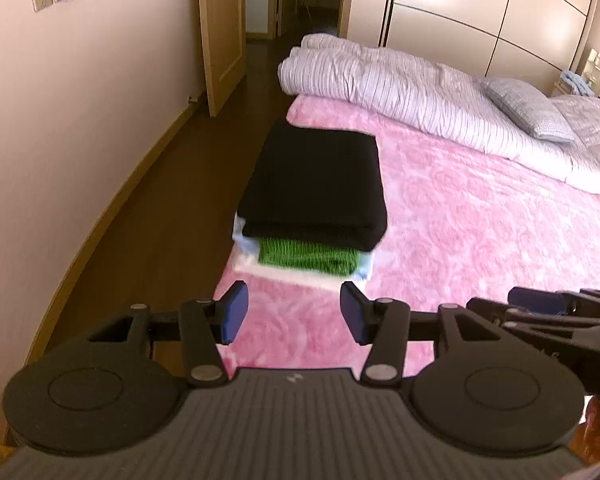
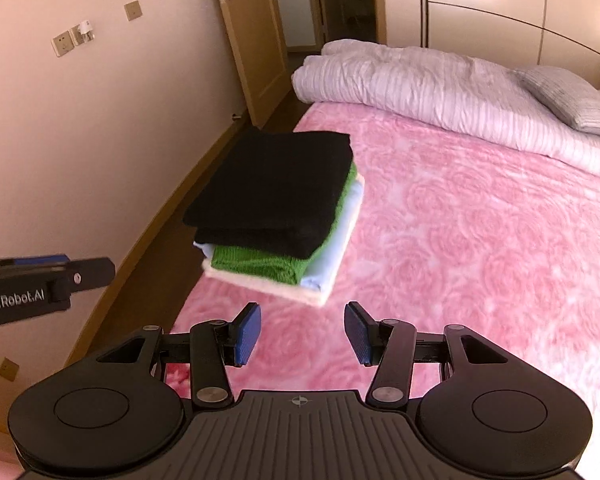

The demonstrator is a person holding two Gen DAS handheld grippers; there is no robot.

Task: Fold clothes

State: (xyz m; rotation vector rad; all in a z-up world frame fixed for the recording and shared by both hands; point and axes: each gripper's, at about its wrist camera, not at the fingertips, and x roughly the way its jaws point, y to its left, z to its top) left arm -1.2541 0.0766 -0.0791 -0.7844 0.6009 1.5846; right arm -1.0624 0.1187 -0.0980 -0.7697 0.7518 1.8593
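Observation:
A stack of folded clothes sits near the left edge of the pink bed. A black garment (image 1: 316, 184) (image 2: 272, 188) lies on top, over a green knit (image 1: 308, 258) (image 2: 260, 266), a light blue piece (image 2: 328, 258) and a white one (image 2: 268, 286). My left gripper (image 1: 294, 316) hovers open just short of the stack, nothing between its blue pads. My right gripper (image 2: 302, 334) is open too, equally near the stack and empty. The right gripper's body shows at the right edge of the left wrist view, and the left one's body at the left edge of the right wrist view.
The pink fleece bedspread (image 1: 480, 232) (image 2: 480, 240) stretches to the right. A rolled striped duvet (image 1: 400, 88) (image 2: 420, 80) and a pillow (image 1: 528, 108) lie at the far side. Left of the bed runs a wooden floor strip (image 1: 172, 200), a wall and an open door (image 1: 220, 40).

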